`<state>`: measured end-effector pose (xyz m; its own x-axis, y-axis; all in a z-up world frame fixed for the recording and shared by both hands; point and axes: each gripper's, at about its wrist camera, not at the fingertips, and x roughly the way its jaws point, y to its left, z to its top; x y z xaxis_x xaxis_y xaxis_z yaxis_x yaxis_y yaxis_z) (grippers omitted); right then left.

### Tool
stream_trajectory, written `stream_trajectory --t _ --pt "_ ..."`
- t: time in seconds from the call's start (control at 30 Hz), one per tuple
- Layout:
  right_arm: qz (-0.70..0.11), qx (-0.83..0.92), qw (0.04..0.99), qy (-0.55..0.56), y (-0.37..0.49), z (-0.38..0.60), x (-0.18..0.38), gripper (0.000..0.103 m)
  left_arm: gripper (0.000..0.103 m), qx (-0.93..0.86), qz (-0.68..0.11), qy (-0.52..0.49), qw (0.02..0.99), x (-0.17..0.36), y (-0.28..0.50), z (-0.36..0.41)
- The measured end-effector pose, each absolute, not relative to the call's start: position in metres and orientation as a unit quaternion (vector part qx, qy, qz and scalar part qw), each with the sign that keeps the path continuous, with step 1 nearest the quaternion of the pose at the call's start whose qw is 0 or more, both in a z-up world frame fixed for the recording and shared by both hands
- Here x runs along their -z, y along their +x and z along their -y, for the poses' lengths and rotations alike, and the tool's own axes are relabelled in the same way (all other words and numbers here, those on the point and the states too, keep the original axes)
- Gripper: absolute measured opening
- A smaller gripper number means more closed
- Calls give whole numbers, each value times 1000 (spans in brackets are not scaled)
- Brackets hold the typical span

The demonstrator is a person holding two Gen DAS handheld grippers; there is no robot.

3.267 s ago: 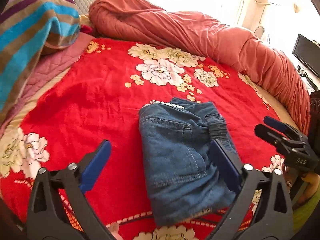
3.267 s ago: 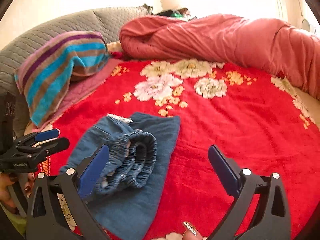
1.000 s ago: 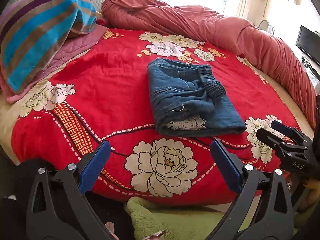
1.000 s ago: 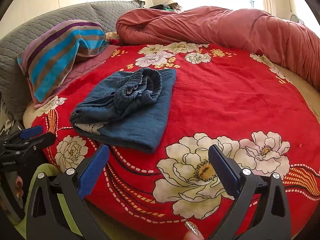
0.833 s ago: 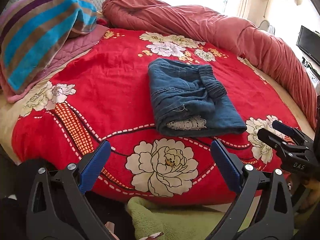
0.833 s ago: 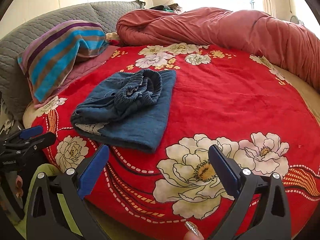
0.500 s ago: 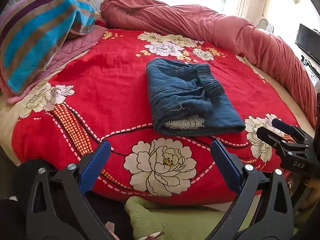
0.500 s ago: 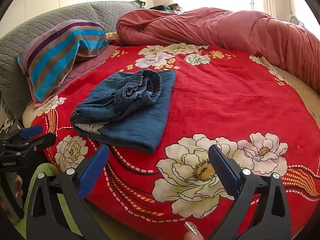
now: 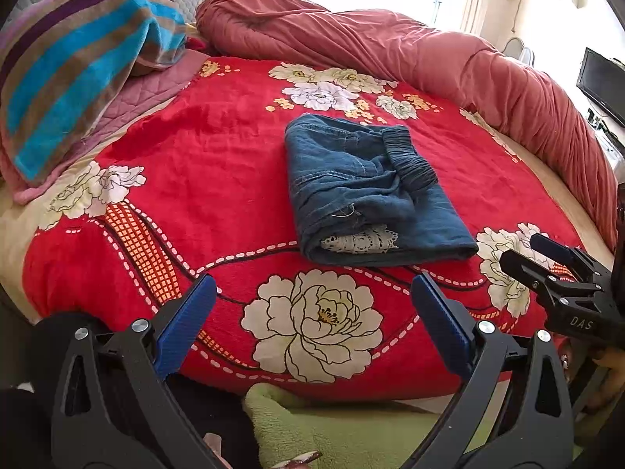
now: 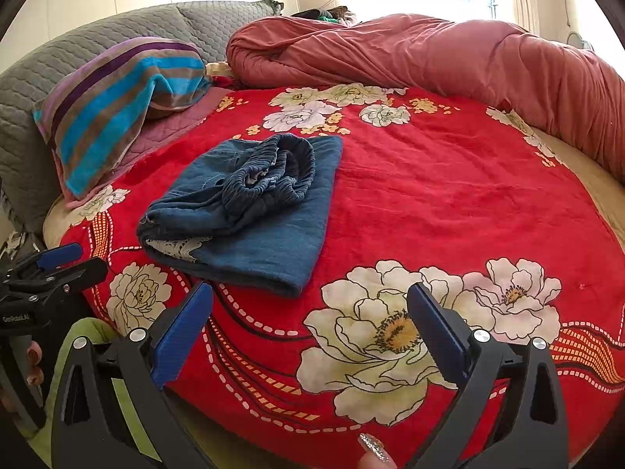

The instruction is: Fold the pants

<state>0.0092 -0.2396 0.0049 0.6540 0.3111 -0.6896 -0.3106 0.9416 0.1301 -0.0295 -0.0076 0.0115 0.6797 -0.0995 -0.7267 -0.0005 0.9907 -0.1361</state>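
I've got the pants (image 9: 367,191) lying folded in a squat bundle on the red flowered blanket (image 9: 203,179), toward the near edge of the bed. My left hand-held gripper (image 9: 312,312) hangs wide open with nothing in it, short of the bed edge; my right hand-held gripper (image 10: 310,318) is just as wide and empty. The denim looks soft and floppy, thick at the gathered waistband (image 10: 273,172) on top. If I tidy it, I'd pinch the stacked layers at the near folded edge, since a single layer would likely peel away.
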Motion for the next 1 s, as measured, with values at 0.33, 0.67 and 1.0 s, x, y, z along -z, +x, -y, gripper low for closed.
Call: stream_trajectory --t 0.33,0.67,1.0 --pt "-382 -171 908 -2 10 241 -4 99 94 28 -398 -58 915 -12 -31 11" --pt "-382 -170 908 -4 10 241 -3 99 93 24 -395 -59 916 -14 -31 11" --pt "-383 -170 908 -4 11 240 -3 99 94 17 -400 -54 915 -13 -29 12"
